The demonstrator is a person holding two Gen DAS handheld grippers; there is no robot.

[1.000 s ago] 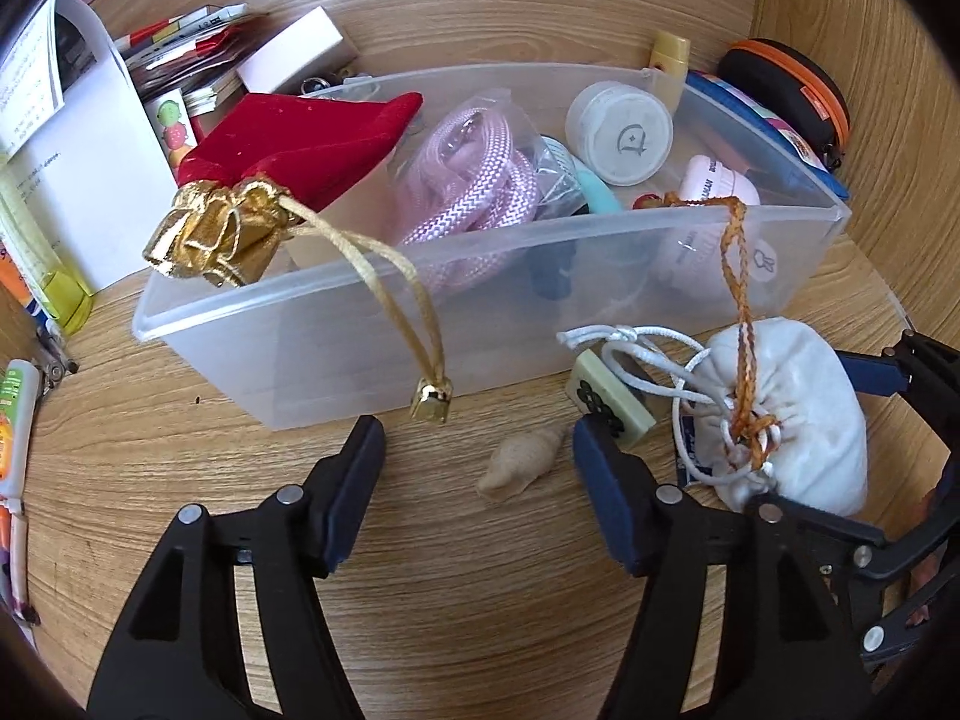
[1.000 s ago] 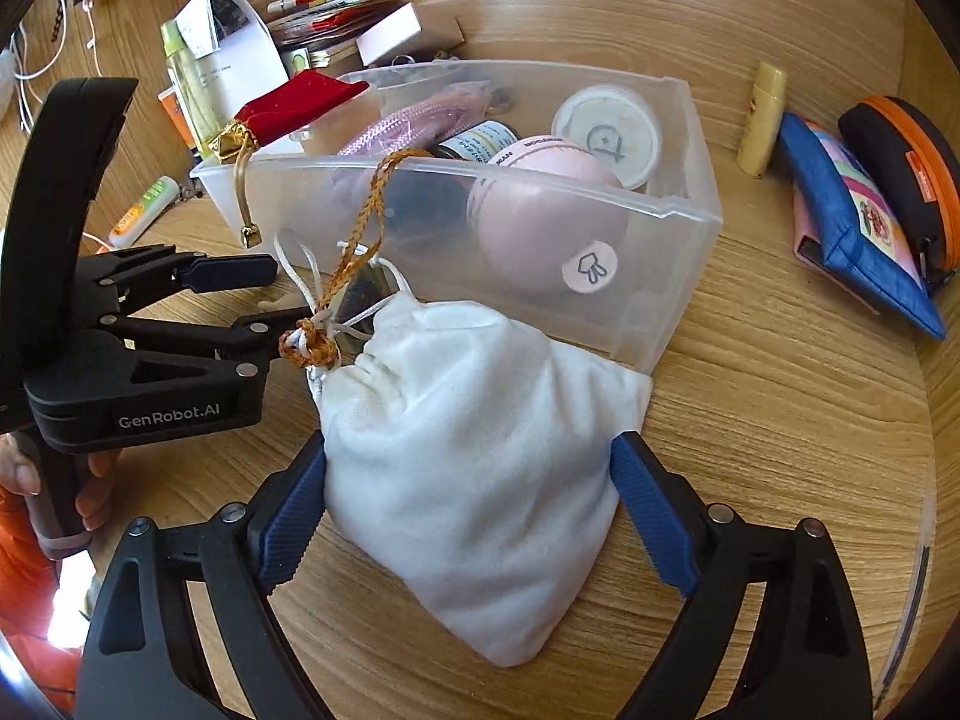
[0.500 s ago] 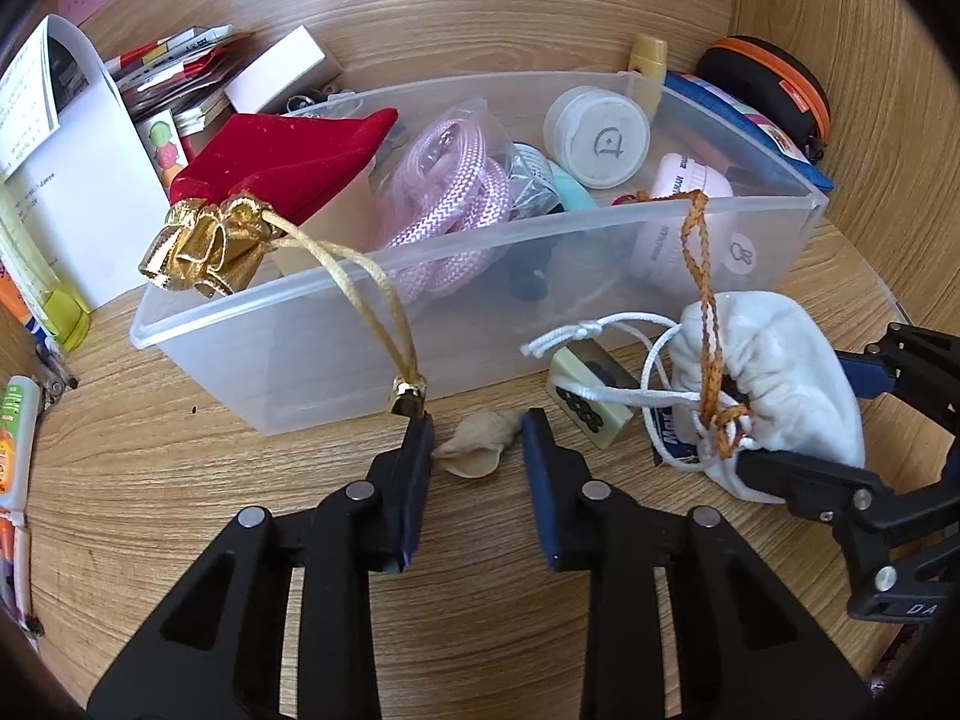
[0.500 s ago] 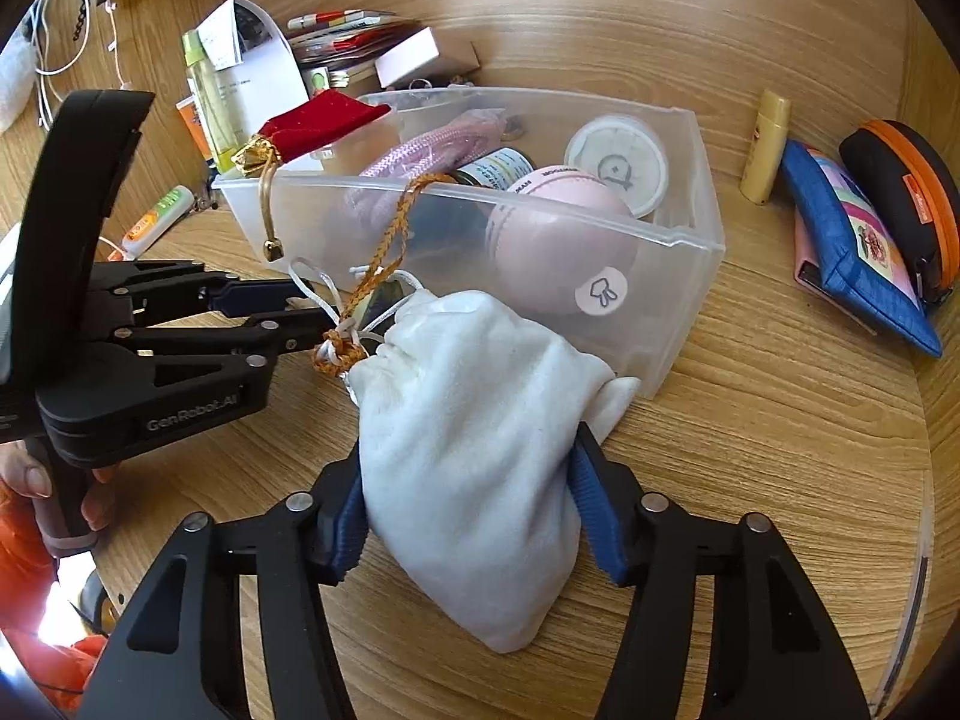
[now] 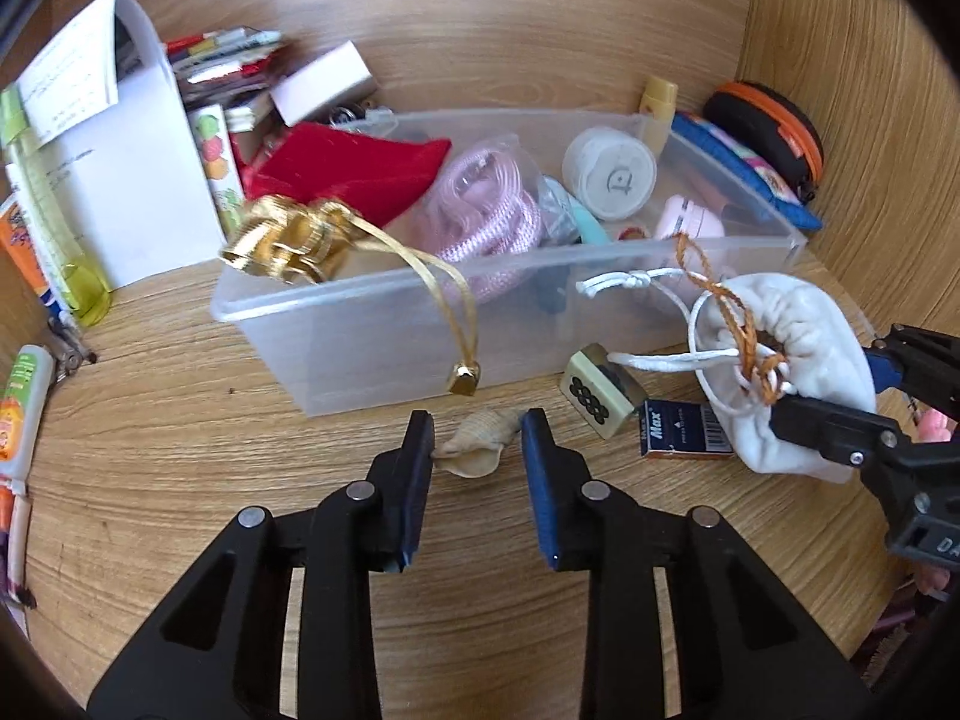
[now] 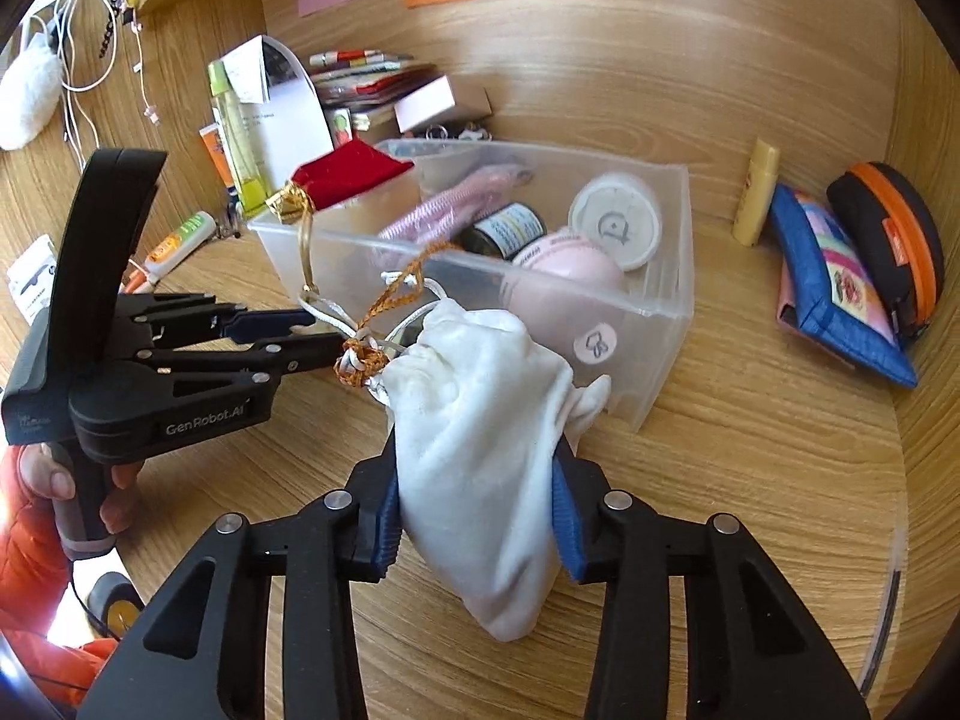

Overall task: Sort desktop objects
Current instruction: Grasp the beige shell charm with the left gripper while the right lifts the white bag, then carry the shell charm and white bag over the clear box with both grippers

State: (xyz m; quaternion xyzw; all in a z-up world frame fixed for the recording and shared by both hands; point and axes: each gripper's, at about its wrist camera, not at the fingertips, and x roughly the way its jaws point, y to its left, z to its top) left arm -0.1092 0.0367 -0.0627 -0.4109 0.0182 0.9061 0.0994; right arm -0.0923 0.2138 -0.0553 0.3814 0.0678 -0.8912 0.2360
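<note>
Meanwhile, at the far left of the left wrist view, a white folded paper stand [image 5: 129, 180] is leaning against the wooden back wall, with a green tube [image 5: 27, 396] lying at the frame's left edge. Just right of that, a red velvet pouch [image 5: 354, 171] with a gold ruffled neck is hanging over the left end of the clear plastic bin [image 5: 384, 330], its gold cord dangling down the front wall. Low in the middle, the left gripper [image 5: 477, 441] is sitting with its jaws drawn narrow around a small tan seashell [image 5: 480, 441]; the left pad is touching the shell's tip, while the right pad looks just beside it, so a firm grip cannot be confirmed. To the right of the shell, a mahjong tile [image 5: 594, 393] and a dark blue staple box [image 5: 687, 435] are lying on the wooden desk [image 5: 180, 450].

Moving to the right wrist view, a hand [image 6: 78, 480] in an orange sleeve is holding the other tool at the left edge. At centre, the right gripper [image 6: 477, 510] has just been closing and is pinching a white drawstring pouch [image 6: 480, 432], whose fabric is bunching between the blue pads, in front of the bin's corner. An orange braided cord [image 6: 396, 294] is trailing up from the pouch's neck. At far right, a blue zip wallet [image 6: 834, 288] and a black case with an orange rim [image 6: 894, 234] are resting by the side wall.
</note>
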